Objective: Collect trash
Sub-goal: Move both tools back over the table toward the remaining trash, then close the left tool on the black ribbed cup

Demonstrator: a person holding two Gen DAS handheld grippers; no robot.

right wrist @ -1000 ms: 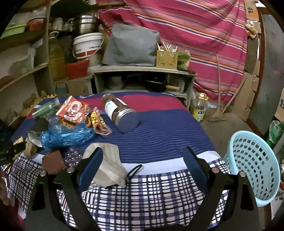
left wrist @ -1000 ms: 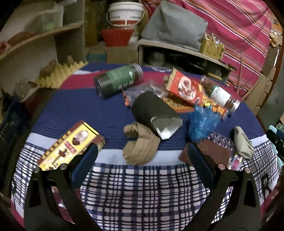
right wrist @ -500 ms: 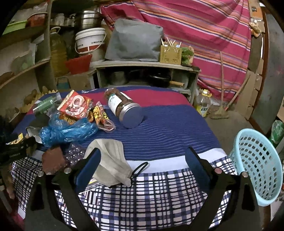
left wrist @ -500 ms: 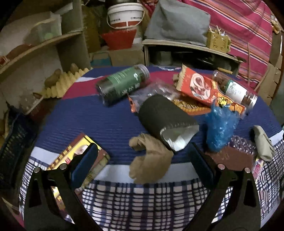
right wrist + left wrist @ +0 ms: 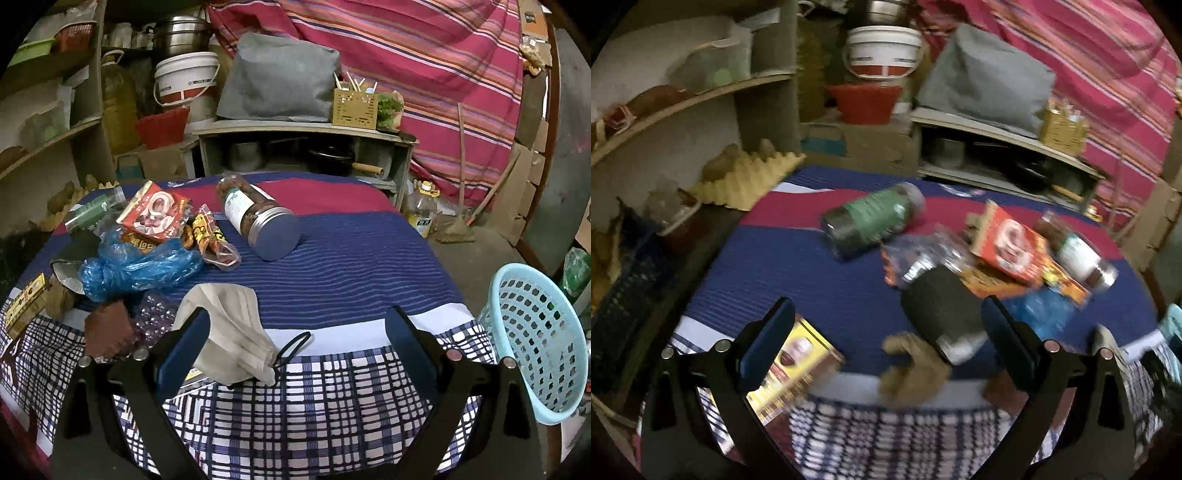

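Blue-striped, plaid-edged tablecloth (image 5: 351, 266); pale blue basket (image 5: 535, 332); possibly brown rag (image 5: 912, 373).

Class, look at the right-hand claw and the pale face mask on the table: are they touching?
Cannot tell. In the right wrist view the open right claw has its left finger overlapping the face mask, but no contact or gap shows plainly.

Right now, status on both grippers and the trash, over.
Left gripper open, empty, over crumpled brown paper. Right gripper open, empty, over face mask. Trash all on table; blue basket beside it. Nothing blocking.
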